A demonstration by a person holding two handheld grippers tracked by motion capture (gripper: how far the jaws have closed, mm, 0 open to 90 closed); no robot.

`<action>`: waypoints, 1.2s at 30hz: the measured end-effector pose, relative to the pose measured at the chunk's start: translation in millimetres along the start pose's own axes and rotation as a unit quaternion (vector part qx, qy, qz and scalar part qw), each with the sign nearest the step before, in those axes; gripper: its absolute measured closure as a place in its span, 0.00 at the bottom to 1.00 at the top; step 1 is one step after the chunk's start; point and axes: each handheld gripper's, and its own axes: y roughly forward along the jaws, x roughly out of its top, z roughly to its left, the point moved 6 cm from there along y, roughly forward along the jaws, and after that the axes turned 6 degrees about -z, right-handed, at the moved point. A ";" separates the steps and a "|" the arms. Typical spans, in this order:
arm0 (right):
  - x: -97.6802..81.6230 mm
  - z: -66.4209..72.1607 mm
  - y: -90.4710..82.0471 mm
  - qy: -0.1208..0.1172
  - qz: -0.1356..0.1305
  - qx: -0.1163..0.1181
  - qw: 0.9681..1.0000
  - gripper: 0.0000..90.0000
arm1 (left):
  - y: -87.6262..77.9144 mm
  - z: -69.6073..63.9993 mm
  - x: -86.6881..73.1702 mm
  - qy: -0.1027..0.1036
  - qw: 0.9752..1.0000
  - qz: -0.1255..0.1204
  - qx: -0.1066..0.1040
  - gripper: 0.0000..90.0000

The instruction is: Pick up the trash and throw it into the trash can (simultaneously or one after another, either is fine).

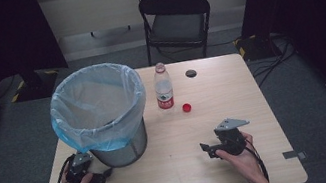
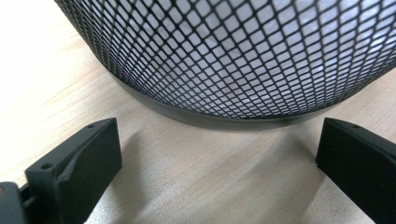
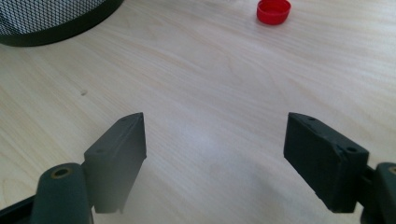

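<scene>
The left hand-held gripper [image 1: 99, 179] sits at the lower left of the high view, low over the wooden counter [image 1: 221, 86], right at the foot of the wire-mesh bin [image 1: 120, 149]. In the left gripper view its two black jaws stand wide apart with bare wood between them, so it is released and grasps nothing; the bin's mesh wall [image 2: 233, 56] and dark base ring curve across the upper part of that frame, just beyond the jaw tips and apart from them. The bin is lined with a pale blue bag [image 1: 97, 103] folded over its rim, and it stands in the left half of the counter.

The right hand-held gripper [image 1: 205, 148] lies at the lower right of centre in the high view, held by a hand [image 1: 241, 159] coming in from the bottom edge, with its grey three-cornered plate on top. Its jaws are spread wide as well, released, with empty counter between them. In the right gripper view a red bottle cap [image 3: 273, 11] lies at the top edge, well apart from the jaws, and the bin's base shows at the upper left.

In the high view the red cap [image 1: 186, 107] lies just to the right of an upright clear bottle [image 1: 163, 87] with a red label, near the middle of the counter. A black chair [image 1: 176, 20] stands beyond the far edge
</scene>
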 end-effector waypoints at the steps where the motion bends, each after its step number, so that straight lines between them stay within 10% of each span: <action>1: 2.6 0.4 0.8 -0.004 -0.001 0.002 1.000 0.23 | 0.0 -0.1 -0.1 0.000 1.000 0.001 0.000 0.00; 36: 67.5 -10.8 28.4 -0.020 -0.023 0.026 0.999 0.22 | 0.0 0.0 0.0 0.000 1.000 0.000 0.000 0.00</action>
